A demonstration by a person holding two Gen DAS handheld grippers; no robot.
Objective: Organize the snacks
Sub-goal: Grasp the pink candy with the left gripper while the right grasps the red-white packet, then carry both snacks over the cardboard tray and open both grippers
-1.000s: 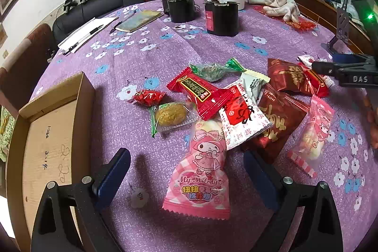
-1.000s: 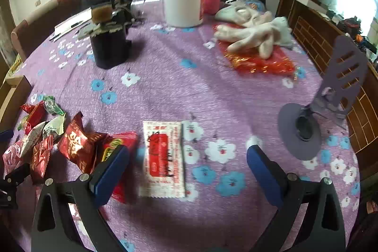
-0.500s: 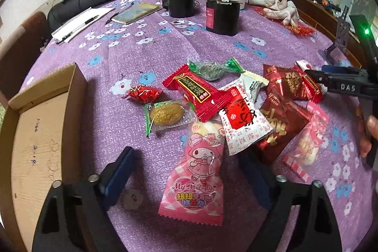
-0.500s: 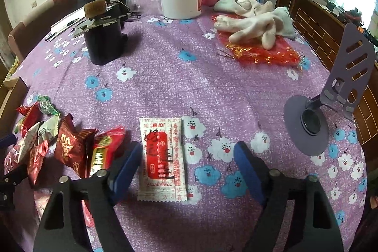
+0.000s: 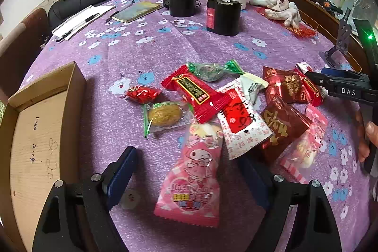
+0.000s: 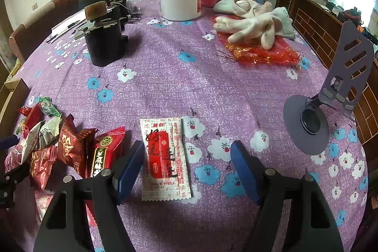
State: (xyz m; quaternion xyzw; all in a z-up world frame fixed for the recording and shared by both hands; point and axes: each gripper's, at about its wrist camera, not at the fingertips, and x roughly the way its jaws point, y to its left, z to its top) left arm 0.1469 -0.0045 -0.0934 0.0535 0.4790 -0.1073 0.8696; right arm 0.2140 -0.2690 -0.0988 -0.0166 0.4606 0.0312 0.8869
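Snacks lie in a loose heap on the purple cloth (image 5: pixel 212 49), and I have both grippers angled down over them. My left gripper (image 5: pixel 189 171) straddles the pink bag (image 5: pixel 193 176); its jaws stand apart, one pad clear of the bag on the left, the other half hidden under the heap on the right, and I cannot tell whether that pad touches anything. The log has this one narrowed and now nearly settled, with nothing clamped that I can see.

Above the pink bag sit a cookie (image 5: pixel 164 116) in clear wrap, a red bar (image 5: pixel 195 92), a small red candy (image 5: pixel 141 93), a green candy (image 5: pixel 210 67) and a white-red sachet (image 5: pixel 241 119), with brown packs (image 5: pixel 283 126) overlapping to the right. Left of the heap, apart from it, is the cardboard box (image 5: pixel 35 134), open on top.

My right gripper (image 6: pixel 187 164) hangs over a second white-red packet (image 6: pixel 165 157) that lies flat by itself, just right of the heap. Its jaws are closing, the packet between them: the left pad sits right at the packet's left edge, the right pad is well off its right edge, so no grip as I see it. In the left view that gripper's black finger reaches in over the brown packs, with the person's hand (image 5: pixel 366 138) behind it.
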